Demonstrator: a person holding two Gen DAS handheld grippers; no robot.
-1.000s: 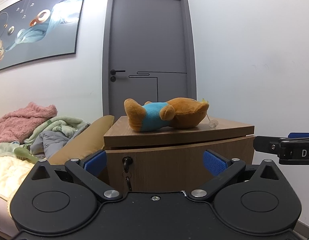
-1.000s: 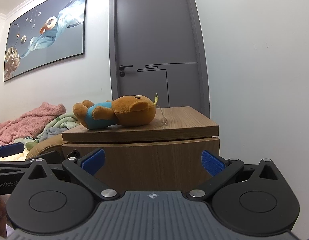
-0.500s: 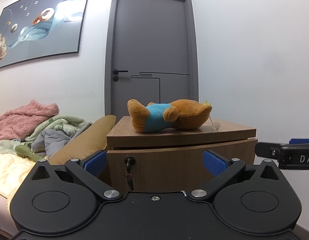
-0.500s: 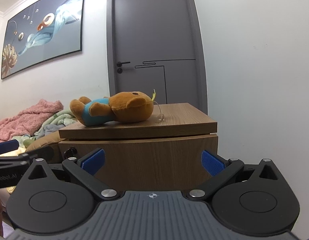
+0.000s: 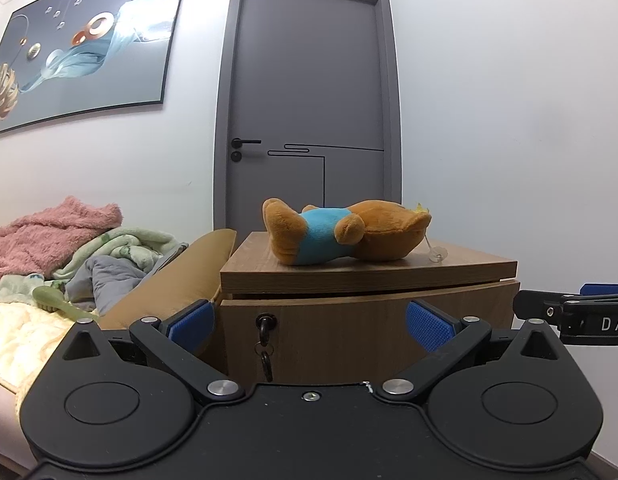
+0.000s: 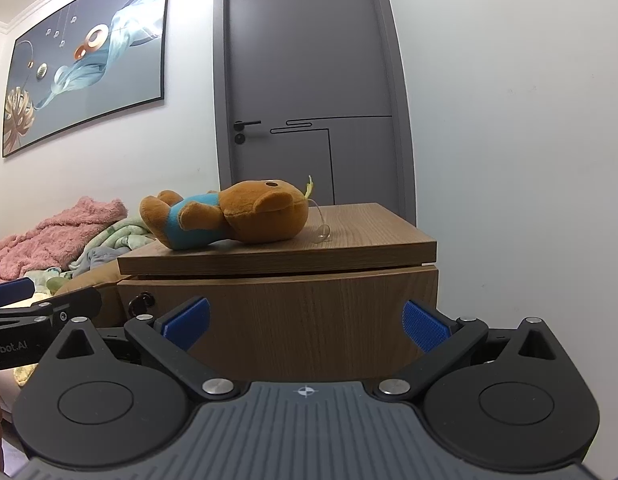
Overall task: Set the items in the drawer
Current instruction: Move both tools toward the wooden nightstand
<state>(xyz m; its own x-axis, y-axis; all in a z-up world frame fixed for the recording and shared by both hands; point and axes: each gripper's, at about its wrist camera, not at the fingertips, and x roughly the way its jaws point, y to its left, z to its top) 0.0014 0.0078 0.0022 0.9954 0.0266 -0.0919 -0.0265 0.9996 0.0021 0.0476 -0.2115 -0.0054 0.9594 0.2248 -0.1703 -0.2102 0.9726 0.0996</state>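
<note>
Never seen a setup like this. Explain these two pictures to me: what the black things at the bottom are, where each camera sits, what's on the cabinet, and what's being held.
There is no robot arm here. A person holds a two-finger gripper in each hand, and each carries a wide-angle camera looking forward along its fingers. One picture is from the left gripper, the other from the right gripper. The black shapes with blue pads are the grippers themselves. Both are open and hold nothing.

Ahead stands a wooden nightstand with a key in its drawer lock. A brown plush bear in a blue shirt lies on top. The drawer looks shut. A bed with blankets is to the left, a grey door behind.
</note>
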